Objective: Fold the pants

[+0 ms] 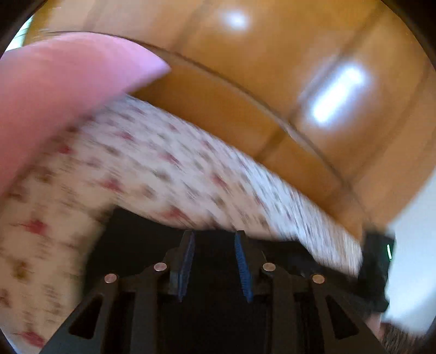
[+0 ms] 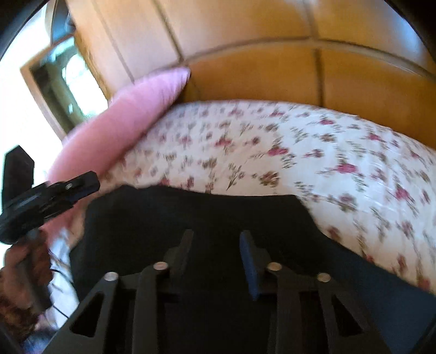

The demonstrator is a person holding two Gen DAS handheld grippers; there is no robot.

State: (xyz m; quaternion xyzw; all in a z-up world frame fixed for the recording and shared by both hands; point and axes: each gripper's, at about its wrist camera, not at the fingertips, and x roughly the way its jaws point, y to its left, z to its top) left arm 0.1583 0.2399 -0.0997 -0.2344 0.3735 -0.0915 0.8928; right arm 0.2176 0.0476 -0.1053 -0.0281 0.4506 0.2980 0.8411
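Observation:
Black pants lie on a bed's floral sheet, and their far edge runs across the middle of the right wrist view. My right gripper hangs over them with its jaws apart; I see no cloth pinched between the pads. In the left wrist view the pants fill the dark area under my left gripper, whose blue pads stand apart with a clear gap. The left gripper also shows at the left of the right wrist view, held by a hand above the pants' left edge.
A pink pillow leans at the bed's left, against a wooden bed board. Wooden panelled doors rise behind it. A mirror stands at far left. The picture is motion-blurred. A black device with a green light sits at the right edge.

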